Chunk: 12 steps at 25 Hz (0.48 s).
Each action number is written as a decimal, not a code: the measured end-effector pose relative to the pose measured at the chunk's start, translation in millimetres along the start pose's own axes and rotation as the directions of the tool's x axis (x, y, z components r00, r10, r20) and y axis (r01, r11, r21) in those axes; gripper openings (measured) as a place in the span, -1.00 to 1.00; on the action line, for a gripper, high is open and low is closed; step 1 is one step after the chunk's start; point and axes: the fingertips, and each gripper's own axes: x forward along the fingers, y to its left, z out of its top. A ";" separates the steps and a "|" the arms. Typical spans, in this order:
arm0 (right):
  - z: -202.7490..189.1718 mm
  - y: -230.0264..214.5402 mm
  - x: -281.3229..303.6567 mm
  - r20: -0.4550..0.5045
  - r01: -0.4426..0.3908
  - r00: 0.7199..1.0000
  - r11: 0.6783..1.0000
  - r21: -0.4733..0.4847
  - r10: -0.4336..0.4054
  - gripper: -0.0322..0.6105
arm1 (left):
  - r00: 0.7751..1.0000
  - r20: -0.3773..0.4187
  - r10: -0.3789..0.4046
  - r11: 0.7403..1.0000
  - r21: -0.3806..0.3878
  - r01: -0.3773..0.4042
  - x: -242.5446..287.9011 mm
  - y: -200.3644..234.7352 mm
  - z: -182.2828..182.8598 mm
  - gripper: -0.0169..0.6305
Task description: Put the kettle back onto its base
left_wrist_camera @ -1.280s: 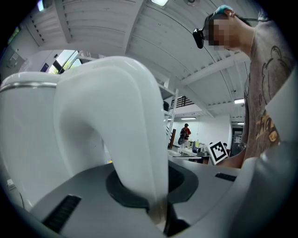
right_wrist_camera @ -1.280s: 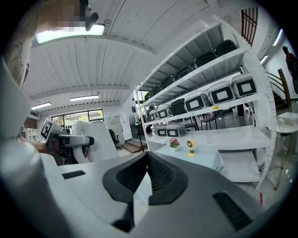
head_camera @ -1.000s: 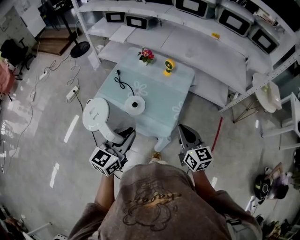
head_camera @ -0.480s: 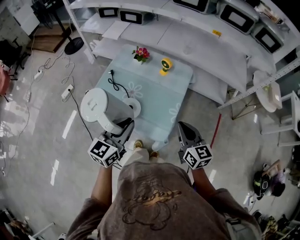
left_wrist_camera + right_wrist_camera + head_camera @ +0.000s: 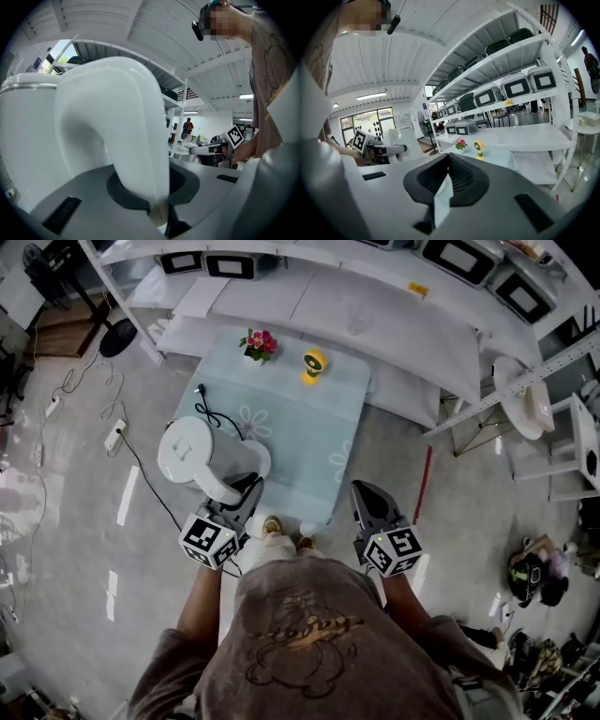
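The white kettle [image 5: 192,456] hangs over the near left edge of the pale blue table [image 5: 309,423]. My left gripper [image 5: 244,488] is shut on its curved handle [image 5: 119,136], which fills the left gripper view beside the kettle's body [image 5: 26,140]. The round white base [image 5: 259,457] lies on the table, half hidden behind the kettle, and its black cord [image 5: 214,414] trails away to the far left. My right gripper [image 5: 362,493] floats off the table's near right corner, shut and with nothing in it [image 5: 444,187].
A pot of red flowers [image 5: 260,341] and a small yellow fan [image 5: 314,362] stand at the table's far edge. White shelving [image 5: 394,306] with grey cases runs behind. A power strip and cables [image 5: 114,435] lie on the floor to the left.
My left gripper has carried the kettle right and down, from beside the table to over its near left edge, partly covering the base. The right gripper has shifted a little.
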 end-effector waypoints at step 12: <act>-20.9 -19.4 6.8 -0.081 0.080 0.993 0.997 -0.005 -0.080 -0.89 | 0.993 -0.094 -0.071 0.997 -0.048 0.067 47.9 36.9 -56.6 -0.75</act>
